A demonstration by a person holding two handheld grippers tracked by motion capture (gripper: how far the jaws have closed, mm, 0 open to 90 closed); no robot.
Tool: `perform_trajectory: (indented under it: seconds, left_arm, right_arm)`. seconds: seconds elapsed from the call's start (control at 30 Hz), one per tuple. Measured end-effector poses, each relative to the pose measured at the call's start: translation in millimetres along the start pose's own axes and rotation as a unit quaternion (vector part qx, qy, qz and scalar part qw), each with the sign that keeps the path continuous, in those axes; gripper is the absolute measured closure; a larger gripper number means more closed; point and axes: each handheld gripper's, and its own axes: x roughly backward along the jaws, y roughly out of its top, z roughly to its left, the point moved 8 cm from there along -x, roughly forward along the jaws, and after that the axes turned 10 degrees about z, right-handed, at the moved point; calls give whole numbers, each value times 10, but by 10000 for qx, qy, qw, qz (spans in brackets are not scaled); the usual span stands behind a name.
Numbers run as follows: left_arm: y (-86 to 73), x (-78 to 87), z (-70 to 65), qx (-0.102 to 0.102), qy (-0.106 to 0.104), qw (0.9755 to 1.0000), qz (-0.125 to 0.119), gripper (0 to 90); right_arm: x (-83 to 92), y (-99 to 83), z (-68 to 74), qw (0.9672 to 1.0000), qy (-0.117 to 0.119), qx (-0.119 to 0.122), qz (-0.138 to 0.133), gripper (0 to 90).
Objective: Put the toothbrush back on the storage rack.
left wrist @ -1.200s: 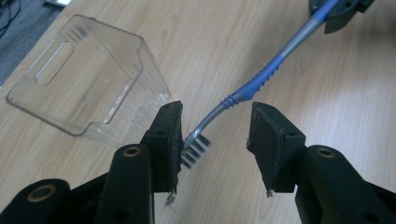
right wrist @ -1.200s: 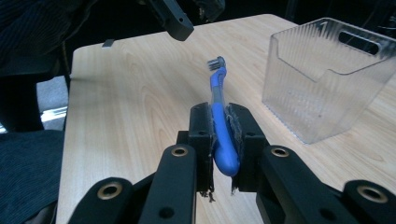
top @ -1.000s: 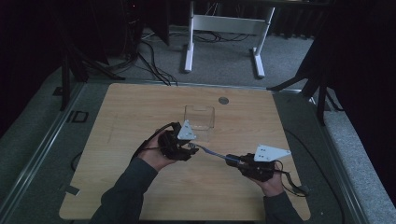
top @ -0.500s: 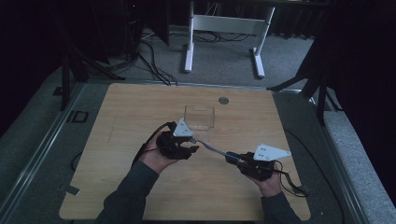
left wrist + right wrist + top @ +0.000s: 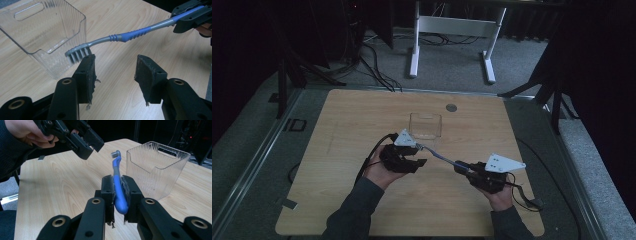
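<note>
My left gripper (image 5: 113,72) has just been opening, nothing between its jaws, so the toothbrush (image 5: 125,37) stays clamped in my right gripper (image 5: 117,192) beside the clear bin (image 5: 425,125) mid-tabletop.

Clear bin (image 5: 426,125) blocks passage beyond toothbrush (image 5: 438,156).

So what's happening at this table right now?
A person works with tongs in each hand. The right tongs are clamped on the handle of a blue and grey toothbrush, held in the air beside a clear plastic bin. The left tongs have just been opening, nothing between them, just below the brush head.
</note>
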Motion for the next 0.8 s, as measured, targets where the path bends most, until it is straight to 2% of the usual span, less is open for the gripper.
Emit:
perform_trajectory:
  seconds: [0.33, 0.8]
  left_arm:
    - [12, -68, -87, 88, -256, 9996, -87, 472]
    - [47, -162, -172, 177, -496, 9984, -206, 424]
  right_arm:
    - [14, 37, 18, 10000, -18, 12, -94, 807]
    - [41, 77, 33, 9997, 20, -32, -234, 807]
